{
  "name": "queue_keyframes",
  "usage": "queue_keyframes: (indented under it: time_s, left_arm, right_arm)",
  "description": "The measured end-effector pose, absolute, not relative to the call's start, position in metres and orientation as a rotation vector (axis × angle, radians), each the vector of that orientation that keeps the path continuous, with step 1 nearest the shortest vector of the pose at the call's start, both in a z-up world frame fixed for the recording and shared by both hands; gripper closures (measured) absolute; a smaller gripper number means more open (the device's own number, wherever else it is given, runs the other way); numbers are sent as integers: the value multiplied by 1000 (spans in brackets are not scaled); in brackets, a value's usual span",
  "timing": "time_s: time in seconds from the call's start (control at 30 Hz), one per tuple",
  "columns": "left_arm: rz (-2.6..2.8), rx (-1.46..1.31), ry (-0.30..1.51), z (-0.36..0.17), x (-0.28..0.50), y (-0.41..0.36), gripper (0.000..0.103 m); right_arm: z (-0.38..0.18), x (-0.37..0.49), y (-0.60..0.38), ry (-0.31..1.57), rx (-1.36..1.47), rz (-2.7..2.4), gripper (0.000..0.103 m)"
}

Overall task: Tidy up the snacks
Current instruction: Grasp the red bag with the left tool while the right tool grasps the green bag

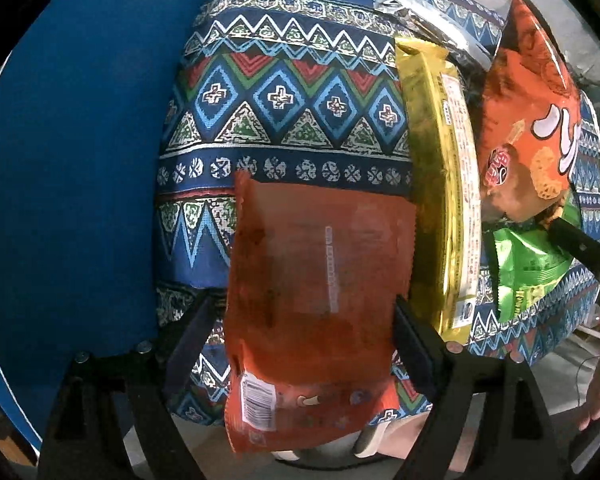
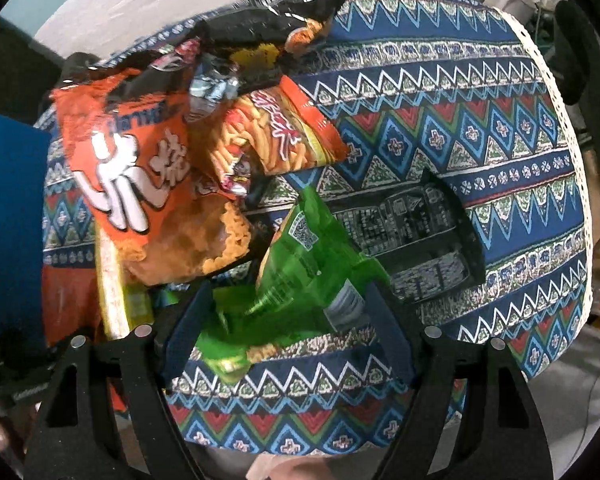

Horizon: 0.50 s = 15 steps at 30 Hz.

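An orange-red flat packet (image 1: 320, 280) lies lengthwise on the patterned tablecloth (image 1: 300, 92). My left gripper (image 1: 304, 320) points down over it, open, with a finger on each side; the left finger stands clear of the packet's edge. A green packet (image 2: 304, 264) lies tilted between the fingers of my right gripper (image 2: 288, 312), which is also open and pointing down. In the left wrist view the same green packet (image 1: 532, 268) shows at the right, with a black finger of the right gripper above it.
A gold packet (image 1: 444, 184), a big orange bag (image 2: 140, 168), a fries-print bag (image 2: 276, 128), a black bag (image 2: 260, 28) and a silver wrapper (image 1: 432, 20) crowd together. A dark flat packet (image 2: 416, 232) lies beside the green one. A blue board (image 1: 72, 160) borders the left. The table edge (image 2: 560, 120) curves right.
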<state>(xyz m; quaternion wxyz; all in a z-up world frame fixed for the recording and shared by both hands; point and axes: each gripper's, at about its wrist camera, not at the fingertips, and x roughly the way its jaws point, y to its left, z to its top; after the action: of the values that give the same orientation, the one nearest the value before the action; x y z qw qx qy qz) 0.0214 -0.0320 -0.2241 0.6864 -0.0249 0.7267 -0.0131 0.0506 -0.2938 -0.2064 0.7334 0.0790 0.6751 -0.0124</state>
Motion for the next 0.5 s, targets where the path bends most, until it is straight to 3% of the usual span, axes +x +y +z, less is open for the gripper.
queue_keyframes:
  time_s: [0.13,0.17,0.2,0.23,0.37,0.5]
  left_arm:
    - [-46,-34,1608,-225,11,-32,16]
    - [-52,-22,1597,-224,10,-34,20]
    - [-69,-18,1586,-222,11,-39,33]
    - [-94,-25,1590,-222,15,-46,36]
    - [-115,-13,1589,-221,15,-51,40]
    - [-140,5,1569,-215,11,-58,45]
  right_arm:
    - [-216,53,-284,1485,118,-9,25]
    - [-217,53,-280,1480,85,12,25]
    - [-216,52,-278,1470,59,31,26]
    - [-216,52,-274,1462,16,47,26]
    - [-220,50,-260,1437,-213,49,26]
    - [-223,46,-265,1449,-264,44,26]
